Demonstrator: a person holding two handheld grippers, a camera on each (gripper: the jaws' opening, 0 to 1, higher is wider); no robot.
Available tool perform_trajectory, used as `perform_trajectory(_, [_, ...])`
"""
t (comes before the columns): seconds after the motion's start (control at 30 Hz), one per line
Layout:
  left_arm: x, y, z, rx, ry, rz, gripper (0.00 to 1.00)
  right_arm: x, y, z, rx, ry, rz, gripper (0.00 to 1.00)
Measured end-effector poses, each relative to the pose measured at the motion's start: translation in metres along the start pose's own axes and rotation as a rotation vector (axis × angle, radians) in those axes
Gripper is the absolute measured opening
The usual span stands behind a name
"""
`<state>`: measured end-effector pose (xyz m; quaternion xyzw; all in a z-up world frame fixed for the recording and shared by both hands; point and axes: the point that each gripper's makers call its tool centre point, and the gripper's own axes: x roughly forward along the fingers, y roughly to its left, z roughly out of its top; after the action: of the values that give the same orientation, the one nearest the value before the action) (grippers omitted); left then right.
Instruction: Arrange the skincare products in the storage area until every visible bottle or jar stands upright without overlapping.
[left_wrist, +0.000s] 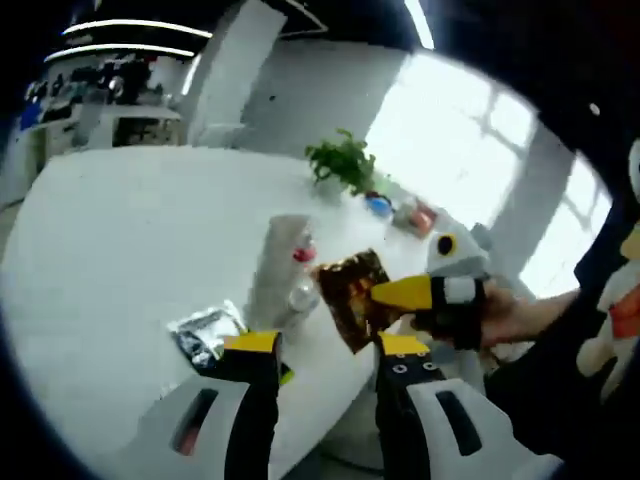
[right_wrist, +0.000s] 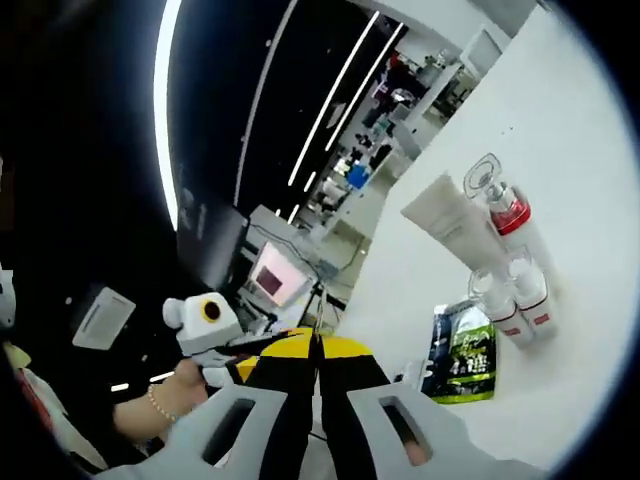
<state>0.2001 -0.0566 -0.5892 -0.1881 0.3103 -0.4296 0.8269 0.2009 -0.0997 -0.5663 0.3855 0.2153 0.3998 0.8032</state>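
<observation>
**Right gripper view: products still lying down, arranging barely begun**

Right gripper view shows the skincare group on the white surface (right_wrist: 590, 130): a pale tube (right_wrist: 450, 225) lying flat, a red-collared bottle (right_wrist: 512, 212) with a clear cap on its side beside it, and two small clear-capped bottles (right_wrist: 520, 295) lying close together just below. A green sachet (right_wrist: 458, 352) lies flat near them. None of the bottles appears to stand upright, so I judge nearly all of the task is left: each must be righted and spaced apart.

The right gripper (right_wrist: 316, 345) has its jaws pressed together with nothing between them, held off the surface's edge. The left gripper (left_wrist: 325, 345) has its jaws parted and empty, hovering above a silver sachet (left_wrist: 205, 330).

In the left gripper view the products are blurred; the tube and bottles merge into a grey shape beside a brown packet (left_wrist: 345, 290). Whether the small bottles touch or overlap cannot be told. A plant (left_wrist: 342, 160) and small items behind it are too soft to identify
</observation>
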Motion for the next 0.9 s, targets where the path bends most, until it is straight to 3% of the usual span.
perform_trajectory(0.07, [-0.005,0.000,0.002,-0.126,-0.089,-0.053,0.27,0.005,0.003,-0.004,0.008,-0.004,0.008,0.01])
perform_trajectory(0.13, [-0.009,-0.005,0.001,-0.211,-0.142,-0.102,0.28,0.011,0.005,-0.008,0.014,-0.003,0.014,0.01])
perform_trajectory(0.33, [-0.022,0.004,-0.014,-0.251,-0.172,-0.094,0.24,0.031,0.011,-0.026,0.019,0.020,0.038,0.01])
perform_trajectory(0.47, [-0.033,0.014,-0.006,-0.368,-0.274,-0.120,0.14,0.039,0.017,-0.032,0.022,0.021,0.048,0.01])
perform_trajectory(0.57, [-0.039,0.019,-0.005,-0.402,-0.294,-0.138,0.02,0.044,0.018,-0.034,0.023,0.023,0.045,0.01])
perform_trajectory(0.7, [-0.041,0.027,-0.006,-0.390,-0.301,-0.080,0.01,0.050,0.012,-0.041,0.001,0.047,0.004,0.02])
perform_trajectory(0.83, [-0.048,0.026,0.003,-0.456,-0.352,-0.102,0.00,0.056,0.003,-0.042,-0.142,0.101,-0.054,0.20])
perform_trajectory(0.9, [-0.052,0.029,0.007,-0.445,-0.352,-0.098,0.00,0.060,0.012,-0.034,-0.152,0.085,-0.032,0.29])
